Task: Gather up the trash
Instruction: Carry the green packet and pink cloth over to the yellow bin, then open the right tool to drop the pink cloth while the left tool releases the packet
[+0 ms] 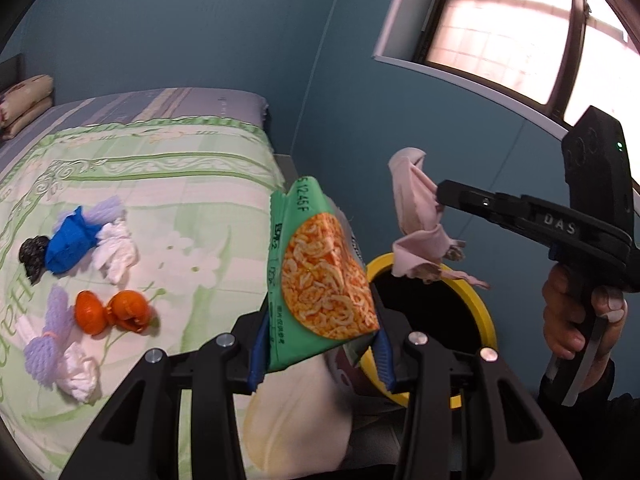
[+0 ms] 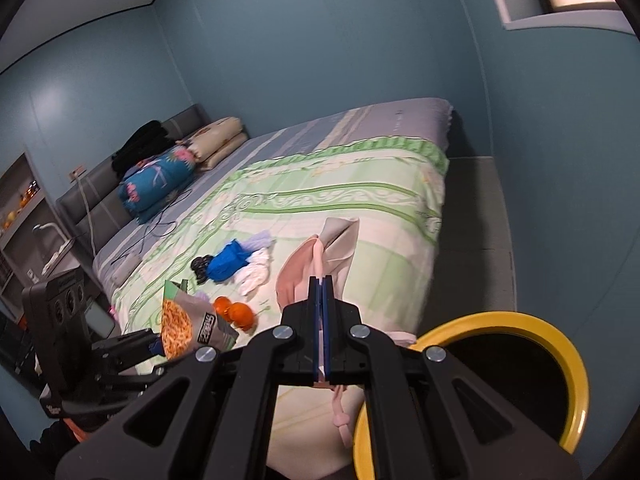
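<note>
Glossy green foil, noodle print: the snack packet (image 1: 320, 280) is pinched between the pads of the left gripper (image 1: 320, 344), puffed and stiff, carried beside the yellow-rimmed bin (image 1: 486, 316) but not clearly over its dark mouth. The right gripper (image 2: 322, 320) is pressed fully together on a limp pink cloth (image 1: 416, 216) that hangs in soft folds above the rim. Risks, as I judge them: foil is slick and held only by its lower part, so it could slip or tip out short of the bin; the cloth's trailing corner may drape over the rim and hang there on release. Left on the green floral bedspread (image 1: 180, 184): orange peel (image 1: 114, 312), crumpled white tissues (image 1: 116, 256), blue wrapper (image 1: 70, 244), lilac foam netting (image 1: 46, 344), all light and crushable.
</note>
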{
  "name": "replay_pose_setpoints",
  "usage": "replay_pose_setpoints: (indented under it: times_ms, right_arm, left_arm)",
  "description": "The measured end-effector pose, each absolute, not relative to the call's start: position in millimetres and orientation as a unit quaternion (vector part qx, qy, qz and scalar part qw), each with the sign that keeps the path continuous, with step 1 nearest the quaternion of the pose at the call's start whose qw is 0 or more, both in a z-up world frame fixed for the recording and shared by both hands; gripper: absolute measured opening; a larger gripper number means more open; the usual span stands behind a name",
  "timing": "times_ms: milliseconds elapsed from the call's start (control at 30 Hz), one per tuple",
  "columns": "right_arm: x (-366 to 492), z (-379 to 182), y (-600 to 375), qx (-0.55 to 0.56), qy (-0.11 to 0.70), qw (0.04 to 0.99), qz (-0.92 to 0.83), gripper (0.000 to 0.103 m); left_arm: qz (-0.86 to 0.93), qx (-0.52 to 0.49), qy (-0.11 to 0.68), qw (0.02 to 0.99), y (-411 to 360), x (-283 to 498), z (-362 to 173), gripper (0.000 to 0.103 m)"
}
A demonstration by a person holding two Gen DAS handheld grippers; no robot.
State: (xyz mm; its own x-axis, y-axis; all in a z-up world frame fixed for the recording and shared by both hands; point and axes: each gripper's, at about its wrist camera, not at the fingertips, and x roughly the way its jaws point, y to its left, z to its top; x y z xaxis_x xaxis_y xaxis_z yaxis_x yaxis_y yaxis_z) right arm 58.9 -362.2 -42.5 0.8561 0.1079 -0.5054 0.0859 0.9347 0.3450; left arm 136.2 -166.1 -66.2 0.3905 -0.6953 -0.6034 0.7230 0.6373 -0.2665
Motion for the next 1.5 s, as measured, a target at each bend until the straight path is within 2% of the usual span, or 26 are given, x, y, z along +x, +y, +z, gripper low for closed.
replay_pose_setpoints:
  times_ms: [600,1133,1500]
  right_arm:
    - [26,-54,-420,0.221,0.272,0.933,-0.081,0.0]
    - [23,-92,-452,0.264,0.301,0.911,-0.101,0.001]
    - [27,-108,-464,0.287,0.319,0.896,-0.115,0.001]
  left_arm:
    - [-0.499,0.031,0.357,0.789,-233,103,-77,0.04]
    - [-0.515,0.062,0.41,0.751,-281,88,-133,0.04]
    - [-0.522,0.064,0.417,0.741,-290,87,-143,0.043]
